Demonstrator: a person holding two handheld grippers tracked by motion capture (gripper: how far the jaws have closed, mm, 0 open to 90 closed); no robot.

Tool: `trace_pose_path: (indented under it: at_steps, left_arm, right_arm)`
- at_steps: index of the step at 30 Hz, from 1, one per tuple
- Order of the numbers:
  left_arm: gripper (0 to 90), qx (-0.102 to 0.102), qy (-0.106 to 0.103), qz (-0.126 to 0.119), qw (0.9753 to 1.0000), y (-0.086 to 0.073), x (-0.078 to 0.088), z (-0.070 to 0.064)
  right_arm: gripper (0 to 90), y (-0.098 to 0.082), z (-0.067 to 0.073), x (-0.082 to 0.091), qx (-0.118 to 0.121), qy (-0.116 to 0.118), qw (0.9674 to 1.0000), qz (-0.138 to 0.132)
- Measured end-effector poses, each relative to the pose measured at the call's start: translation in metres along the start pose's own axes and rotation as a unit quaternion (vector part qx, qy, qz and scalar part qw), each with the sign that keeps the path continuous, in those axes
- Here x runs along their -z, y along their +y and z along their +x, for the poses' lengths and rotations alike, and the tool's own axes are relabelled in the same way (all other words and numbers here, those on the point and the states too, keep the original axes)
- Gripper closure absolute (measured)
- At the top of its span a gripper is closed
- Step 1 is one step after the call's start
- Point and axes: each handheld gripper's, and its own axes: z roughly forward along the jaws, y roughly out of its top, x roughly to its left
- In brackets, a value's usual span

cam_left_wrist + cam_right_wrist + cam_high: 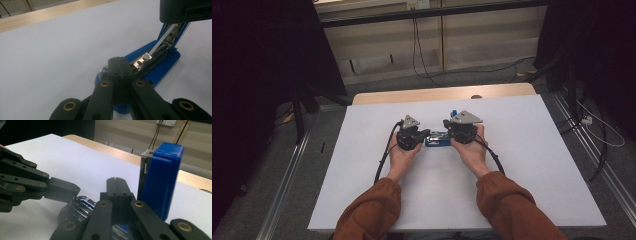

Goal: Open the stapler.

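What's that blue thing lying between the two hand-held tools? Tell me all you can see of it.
It is a blue stapler, plastic by the look of it, lying near the middle of the white table. It is swung open: the flat blue base rests on the table, the blue top cover stands nearly upright, and the shiny metal staple channel lies bare along the base. The closed fingers of the left gripper rest on its front metal end, and the closed right gripper sits beside the raised cover.

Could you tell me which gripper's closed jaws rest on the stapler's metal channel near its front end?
The left gripper does; the right gripper sits beside the raised blue lid at the hinge end of the stapler.
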Motion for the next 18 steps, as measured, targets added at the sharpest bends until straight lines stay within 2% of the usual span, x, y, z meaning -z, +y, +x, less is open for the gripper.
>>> trace_pose_path:
  at_steps: [18]
  left_arm:
    - [90.0, 0.005, 0.000, -0.004, 1.0000, -0.0007, -0.0003, 0.0000]
  right_arm:
    - [90.0, -0.0014, -0.0090, 0.0070, -0.005, -0.012, 0.9999, -0.006]
